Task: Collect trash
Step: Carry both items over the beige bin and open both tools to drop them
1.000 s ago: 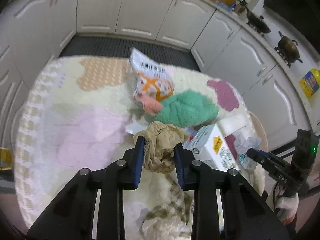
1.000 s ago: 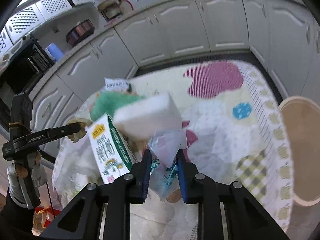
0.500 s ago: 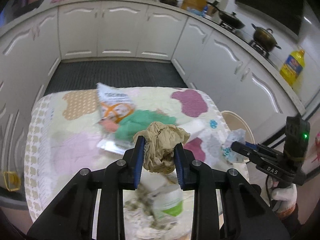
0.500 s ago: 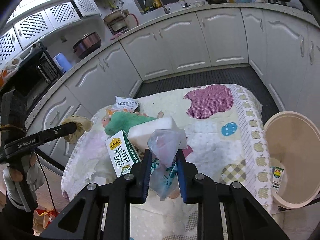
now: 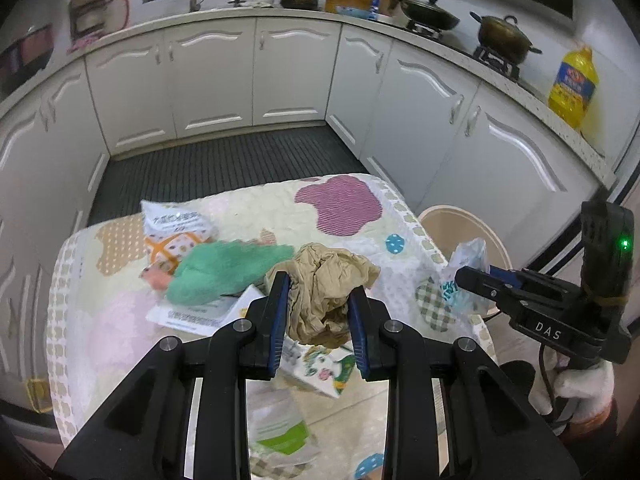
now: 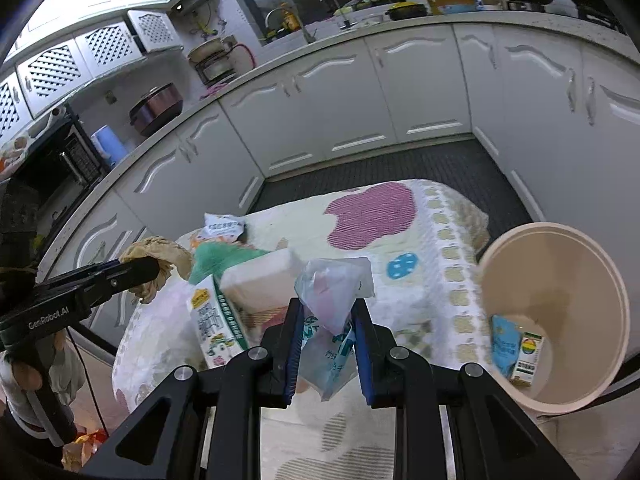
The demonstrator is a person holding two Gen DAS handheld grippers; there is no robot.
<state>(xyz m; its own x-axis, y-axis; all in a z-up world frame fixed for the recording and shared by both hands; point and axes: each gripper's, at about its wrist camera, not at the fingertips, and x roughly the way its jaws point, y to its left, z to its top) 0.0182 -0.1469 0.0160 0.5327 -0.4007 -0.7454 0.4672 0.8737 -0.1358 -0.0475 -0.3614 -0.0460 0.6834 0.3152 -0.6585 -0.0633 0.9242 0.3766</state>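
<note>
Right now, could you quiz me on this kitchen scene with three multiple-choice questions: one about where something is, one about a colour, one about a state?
1. Where does the bin stand?
A. on the counter
B. on the floor beside the table's right edge
C. on the table

2. What colour is the crumpled paper in the left gripper?
A. tan
B. blue
C. red

3. What is the right gripper doing?
A. standing open and empty
B. lying on the table
C. clamped on a clear plastic bag

Answers:
1 B, the round beige bin sits low, next to the cloth-covered table.
2 A, the wad between the blue pads is brownish tan.
3 C, the bag is pinched between its two pads and hangs above the table.
</note>
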